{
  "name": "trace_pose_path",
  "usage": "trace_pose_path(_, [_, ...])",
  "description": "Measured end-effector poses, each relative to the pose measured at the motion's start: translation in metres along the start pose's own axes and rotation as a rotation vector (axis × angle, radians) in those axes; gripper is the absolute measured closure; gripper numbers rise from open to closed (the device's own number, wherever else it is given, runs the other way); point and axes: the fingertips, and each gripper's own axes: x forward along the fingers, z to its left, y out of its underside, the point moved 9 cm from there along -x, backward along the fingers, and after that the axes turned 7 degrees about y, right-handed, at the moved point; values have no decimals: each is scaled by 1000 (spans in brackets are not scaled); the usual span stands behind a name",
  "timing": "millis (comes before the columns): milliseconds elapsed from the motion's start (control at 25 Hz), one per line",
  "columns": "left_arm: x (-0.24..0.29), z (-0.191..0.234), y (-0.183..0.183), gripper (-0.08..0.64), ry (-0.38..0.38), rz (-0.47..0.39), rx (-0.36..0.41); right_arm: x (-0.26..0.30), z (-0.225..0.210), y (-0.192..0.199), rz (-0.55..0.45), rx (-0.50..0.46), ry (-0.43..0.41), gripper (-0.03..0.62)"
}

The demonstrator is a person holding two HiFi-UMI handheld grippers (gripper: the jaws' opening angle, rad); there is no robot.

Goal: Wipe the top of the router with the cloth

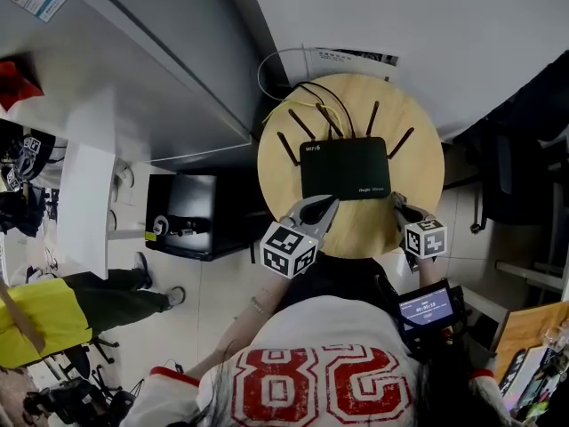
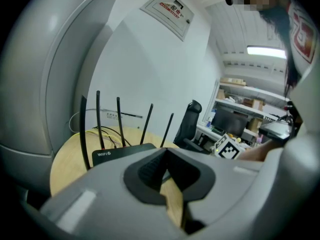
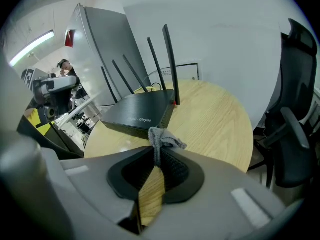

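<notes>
Right claw: jaws clamped on a small fold of grey cloth, poised over the table's near edge, just short of the router's near right corner; contact not determinable. Left claw: jaws together, nothing between, at the router's near edge toward its left corner. Router top: not yet covered by cloth. Probable faults: cloth dragged out of so shallow a pinch by friction across the casing; unbraced router pushed toward the table's far edge; antennas or cables snagged by an overlong stroke. Confirm the cloth in the right gripper view only; not discernible in the head view. Read both claws' spacing along the near edge from the head view alone.
</notes>
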Motion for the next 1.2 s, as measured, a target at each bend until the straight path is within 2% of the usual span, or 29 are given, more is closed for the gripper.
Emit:
trace_pose_path(640, [-34,16,1,555,-12,14,2,14,39,5,19,55,0,554])
trace_pose_path(880, [-55,37,-1,555,1,9,1,25,74,3,25,57,-9,554])
trace_pose_path(1200, [-87,61,-5,555,-2,-7,-4,43,129,-8,40,32,-62,554])
